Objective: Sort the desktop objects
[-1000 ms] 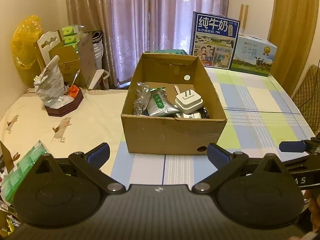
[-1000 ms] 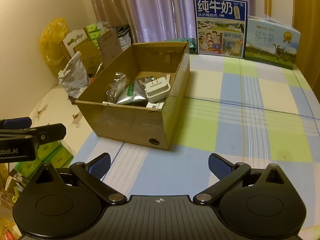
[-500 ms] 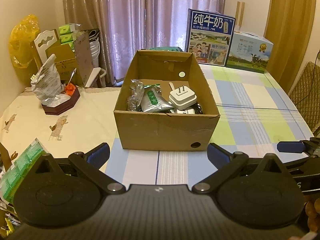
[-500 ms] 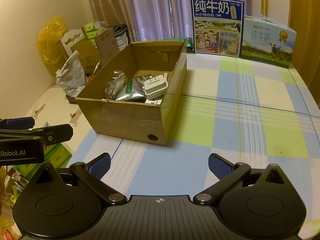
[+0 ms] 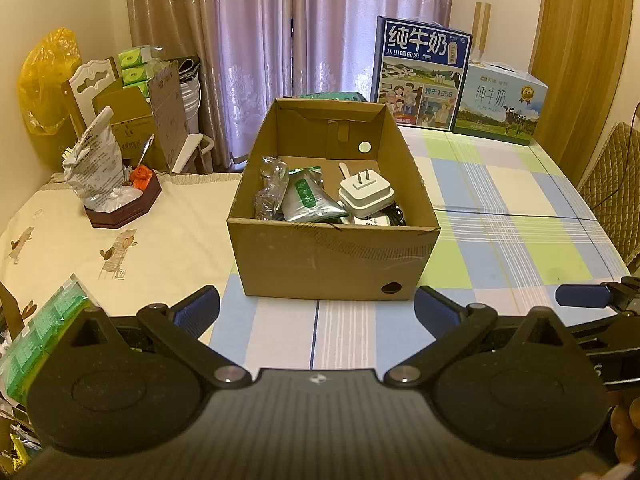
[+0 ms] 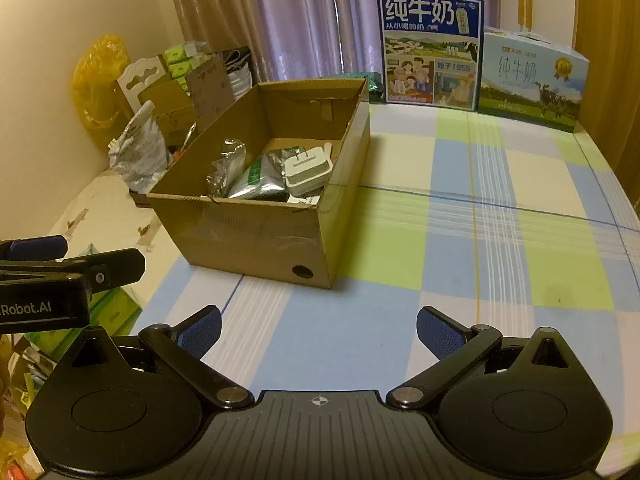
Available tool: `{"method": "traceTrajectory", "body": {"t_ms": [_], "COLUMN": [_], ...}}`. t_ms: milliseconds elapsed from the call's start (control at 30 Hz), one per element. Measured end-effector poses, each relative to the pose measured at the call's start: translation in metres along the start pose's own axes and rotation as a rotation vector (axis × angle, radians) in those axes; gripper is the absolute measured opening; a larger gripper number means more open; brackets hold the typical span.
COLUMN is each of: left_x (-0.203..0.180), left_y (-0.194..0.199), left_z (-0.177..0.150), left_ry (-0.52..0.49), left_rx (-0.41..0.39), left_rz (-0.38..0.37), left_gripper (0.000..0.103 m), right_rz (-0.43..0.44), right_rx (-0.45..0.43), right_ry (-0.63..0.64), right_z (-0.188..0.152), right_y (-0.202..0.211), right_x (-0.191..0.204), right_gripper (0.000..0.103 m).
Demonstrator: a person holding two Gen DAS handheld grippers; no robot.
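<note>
Both tools hang short of the cardboard box (image 5: 334, 256), apparently because nothing loose is left on the checked tablecloth (image 6: 500, 240) before them. The left gripper (image 5: 316, 306) has its tongs spread apart and empty, and so does the right gripper (image 6: 318, 326). From the left wrist view the box sits at twelve o'clock. Inside it lie a white plug adapter (image 5: 366, 196) at about one o'clock, a silver-green sachet (image 5: 310, 200) beside it and crinkled foil wrappers (image 5: 270, 188) toward eleven.

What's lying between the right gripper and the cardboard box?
Nothing: only bare checked tablecloth between the right gripper and the cardboard box, seen in the right wrist view.
</note>
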State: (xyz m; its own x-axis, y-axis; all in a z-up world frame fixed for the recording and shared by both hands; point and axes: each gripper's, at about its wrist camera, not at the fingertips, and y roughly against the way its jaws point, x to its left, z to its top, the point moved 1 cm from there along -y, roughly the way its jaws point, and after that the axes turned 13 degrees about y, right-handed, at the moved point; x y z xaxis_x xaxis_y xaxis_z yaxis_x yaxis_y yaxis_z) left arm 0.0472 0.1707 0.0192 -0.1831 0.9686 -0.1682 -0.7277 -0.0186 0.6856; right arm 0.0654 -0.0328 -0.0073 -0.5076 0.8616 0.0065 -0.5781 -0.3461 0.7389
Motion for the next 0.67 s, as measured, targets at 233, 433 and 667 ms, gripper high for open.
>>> {"method": "traceTrajectory", "body": {"t_ms": [233,433,667], "left_x": [0.0011,0.0019,0.0048], "left_y": [-0.0004,-0.0002,0.0006], "left_z": [0.0001,0.0004,0.0006], "left_ry": [0.002,0.001,0.024], "left_rx": [-0.003,-0.003,-0.013], "left_rz": [-0.001,-0.004,-0.03], "left_gripper": [0.102,0.102,0.102], "right_rz": [-0.002,-0.003,-0.003], "right_rx": [-0.006,-0.005,-0.005], "right_ry": [-0.005,-0.007,-0.006], "right_z": [0.0003,0.0007,0.0007], "right_y": [-0.0002,-0.0003,-0.0003], "right_x": [-0.0005,-0.0009,-0.0013], "right_gripper": [0.101,0.101,0.101]}}
